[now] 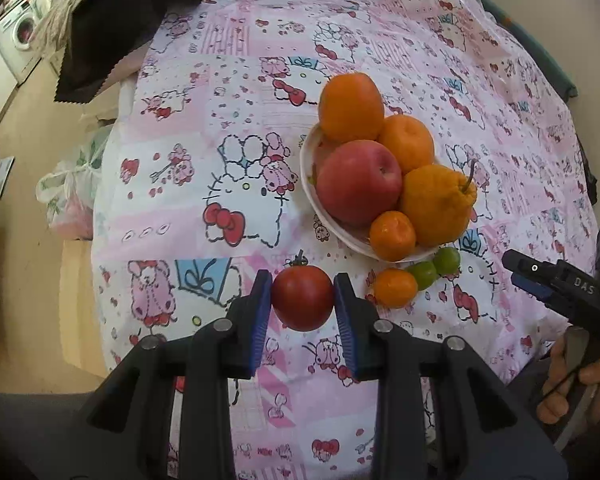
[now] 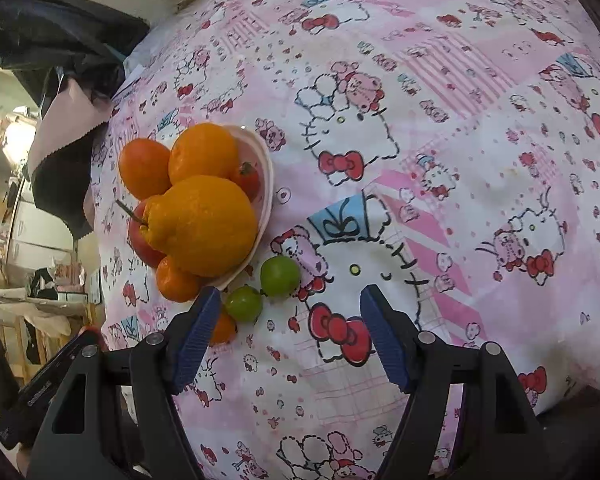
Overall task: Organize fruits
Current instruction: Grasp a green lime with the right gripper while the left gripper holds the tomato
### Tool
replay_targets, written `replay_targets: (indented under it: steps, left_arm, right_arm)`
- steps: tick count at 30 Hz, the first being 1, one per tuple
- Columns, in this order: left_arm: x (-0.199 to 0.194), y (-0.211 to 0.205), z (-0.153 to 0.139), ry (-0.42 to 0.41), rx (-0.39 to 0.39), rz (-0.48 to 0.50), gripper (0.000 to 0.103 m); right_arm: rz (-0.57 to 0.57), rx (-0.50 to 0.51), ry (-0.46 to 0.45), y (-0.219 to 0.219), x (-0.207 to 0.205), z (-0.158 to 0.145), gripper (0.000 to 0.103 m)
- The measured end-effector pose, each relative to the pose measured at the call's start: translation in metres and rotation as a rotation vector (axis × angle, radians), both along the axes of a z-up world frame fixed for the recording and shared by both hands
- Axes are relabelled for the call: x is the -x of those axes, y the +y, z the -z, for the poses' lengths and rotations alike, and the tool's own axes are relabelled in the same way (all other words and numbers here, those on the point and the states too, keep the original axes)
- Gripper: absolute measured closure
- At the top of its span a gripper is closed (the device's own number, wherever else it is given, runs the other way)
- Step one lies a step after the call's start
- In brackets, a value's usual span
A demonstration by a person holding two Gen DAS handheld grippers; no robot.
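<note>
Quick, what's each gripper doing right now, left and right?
Left gripper: shut on the round red tomato, held above the pink cartoon-print cloth.
Right gripper: open, holding nothing.

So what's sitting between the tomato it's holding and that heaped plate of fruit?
Nothing but bare pink cartoon cloth, as the left wrist view shows. The tomato is clamped in the left gripper, below the plate.
</note>
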State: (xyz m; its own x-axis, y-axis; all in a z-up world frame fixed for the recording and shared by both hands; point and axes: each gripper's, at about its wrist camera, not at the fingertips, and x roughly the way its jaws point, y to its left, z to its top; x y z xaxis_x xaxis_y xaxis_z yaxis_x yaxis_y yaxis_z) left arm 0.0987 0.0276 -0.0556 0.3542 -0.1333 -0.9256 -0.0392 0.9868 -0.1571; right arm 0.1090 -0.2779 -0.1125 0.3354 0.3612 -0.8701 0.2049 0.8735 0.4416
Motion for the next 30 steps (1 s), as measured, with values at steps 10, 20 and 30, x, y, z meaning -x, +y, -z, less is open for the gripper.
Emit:
replay_targets:
  steps: [10,20,30]
  left_arm:
    - [0.000,0.016,0.004,-0.021,0.027,-0.099,0.076]
    - [-0.002,0.008,-0.003,-0.045,0.072,-0.103,0.076]
    - [-0.002,0.004,-0.004,-0.030,0.092,-0.098,0.076]
  right_arm:
    - [0.025,0.051,0.079,-0.003,-0.010,0.020,0.028]
    - [-0.146,0.080,0.102,0.038,-0.032,0.038,0.040]
    - [-0.170,0.100,0.126,0.057,-0.045,0.052,0.055]
